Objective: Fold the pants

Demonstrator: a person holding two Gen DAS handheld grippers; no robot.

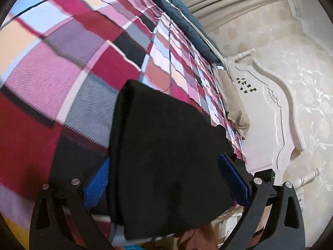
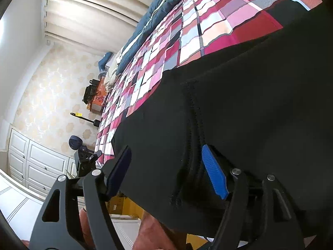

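The black pants (image 1: 166,156) lie folded on the bed, on the checked bedspread (image 1: 62,62), near the bed's edge. In the left wrist view they fill the middle, running from about 11 o'clock down to 6 o'clock, where their near end hangs past the edge and is cut off by the frame. Their fabric is so dark that layers and creases are hard to make out; only one long fold line shows along the 9 o'clock side. In the right wrist view the pants (image 2: 239,114) spread across the whole 3 o'clock half, a stitched seam running down toward 6 o'clock, and the far end is lost beyond the picture.

The left hand-held gripper (image 1: 166,187) has its blue pads (image 1: 96,185) standing apart, one at 8 o'clock and one at 4 o'clock, with the folded pants between them; the 8 o'clock pad sits against the cloth's edge, yet whether it presses I cannot tell. The right hand-held gripper (image 2: 168,170) also stands apart, its pads at 8 and 4 o'clock, the pants' edge lying loose between them.

Beyond, a blue quilt (image 1: 187,20) lies along the far side of the bed, a white headboard (image 1: 270,114) at 3 o'clock, and pale curtains (image 2: 93,10) at 11 o'clock in the right view.
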